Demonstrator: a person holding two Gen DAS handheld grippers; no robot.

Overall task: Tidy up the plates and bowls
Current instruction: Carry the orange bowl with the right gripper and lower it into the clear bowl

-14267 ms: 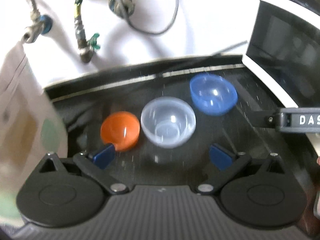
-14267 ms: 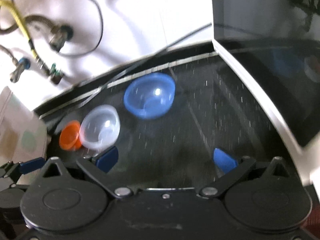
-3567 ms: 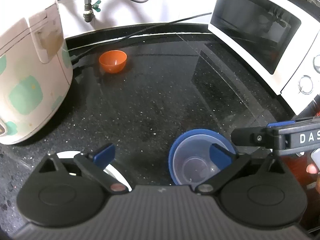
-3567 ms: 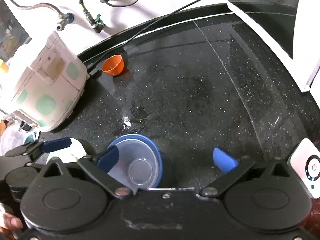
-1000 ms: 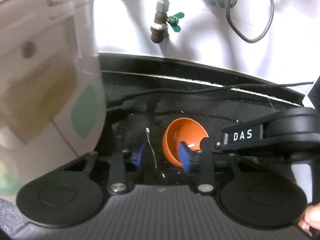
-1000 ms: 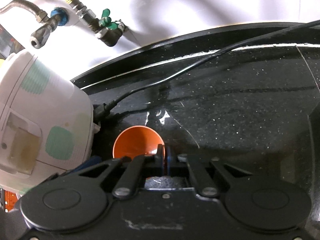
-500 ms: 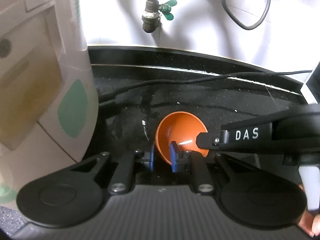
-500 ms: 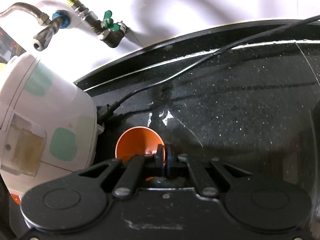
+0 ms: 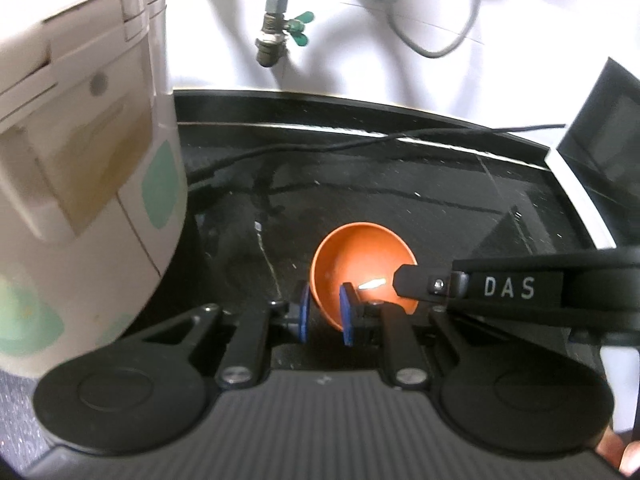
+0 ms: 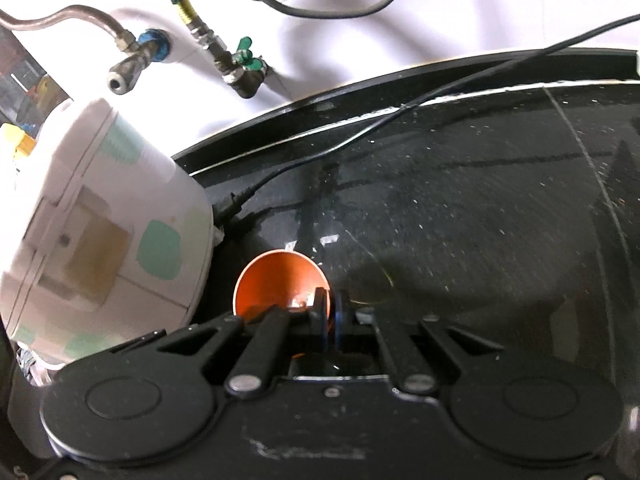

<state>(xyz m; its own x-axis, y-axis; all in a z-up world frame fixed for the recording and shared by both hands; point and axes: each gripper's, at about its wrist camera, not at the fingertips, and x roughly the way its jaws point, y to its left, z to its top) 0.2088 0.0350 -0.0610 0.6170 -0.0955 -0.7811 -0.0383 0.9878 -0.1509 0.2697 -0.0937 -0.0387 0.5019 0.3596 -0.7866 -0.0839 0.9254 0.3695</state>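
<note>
Both sets of jaws pinch opposite rim walls of the orange bowl (image 9: 360, 256): left gripper (image 9: 325, 314), right gripper (image 10: 331, 322). It looks light, stiff and slippery, so the thin rim seems the best hold.

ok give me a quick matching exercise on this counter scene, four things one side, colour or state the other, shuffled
Things:
1. bowl
2. rice cooker
3. valve handle
4. left gripper

Colour or state:
A. white with mint-green patches
B. shut on the bowl's rim
C. orange
D. green

Pairs: 1-C, 2-A, 3-D, 4-B
</note>
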